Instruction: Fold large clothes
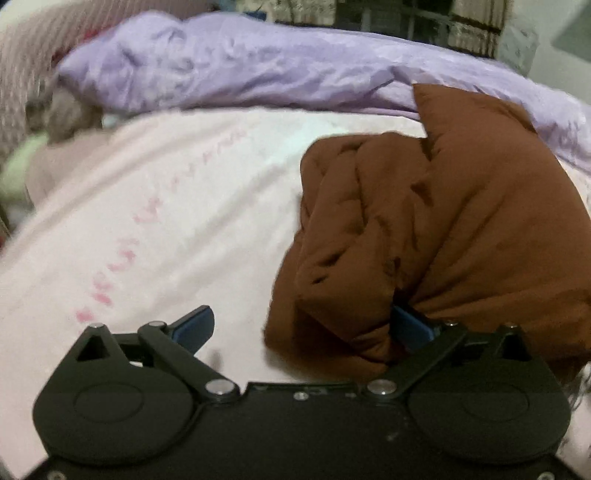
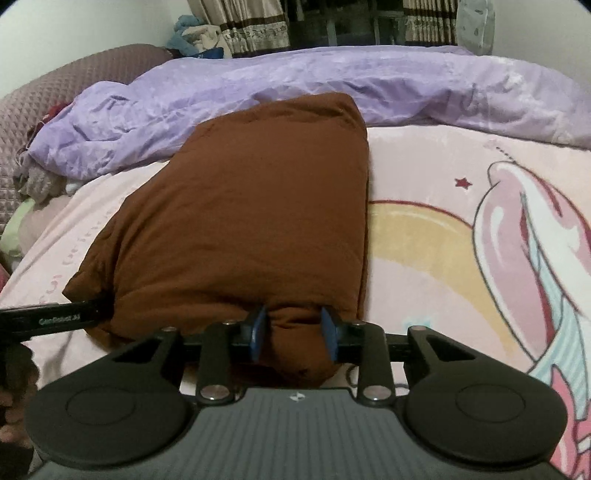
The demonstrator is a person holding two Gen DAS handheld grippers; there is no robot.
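Note:
A brown padded garment (image 2: 258,206) lies folded into a thick block on the pink bed sheet (image 2: 443,236). My right gripper (image 2: 294,334) is shut on a bunched bit of its near edge, with the blue pads squeezing the fabric from both sides. In the left wrist view the same garment (image 1: 436,229) looks crumpled at the right. My left gripper (image 1: 303,328) stands wide open. Its right finger (image 1: 412,326) is tucked under the garment's near fold, and its left finger (image 1: 195,325) is over bare sheet. That tool's black housing (image 2: 55,317) shows at the garment's left corner.
A rumpled purple duvet (image 2: 332,85) runs along the far side of the bed. A quilted mauve headboard (image 2: 55,92) and small cloth items (image 2: 40,181) are at the left. Curtains (image 2: 255,26) hang behind. A hand (image 2: 14,369) is at the lower left.

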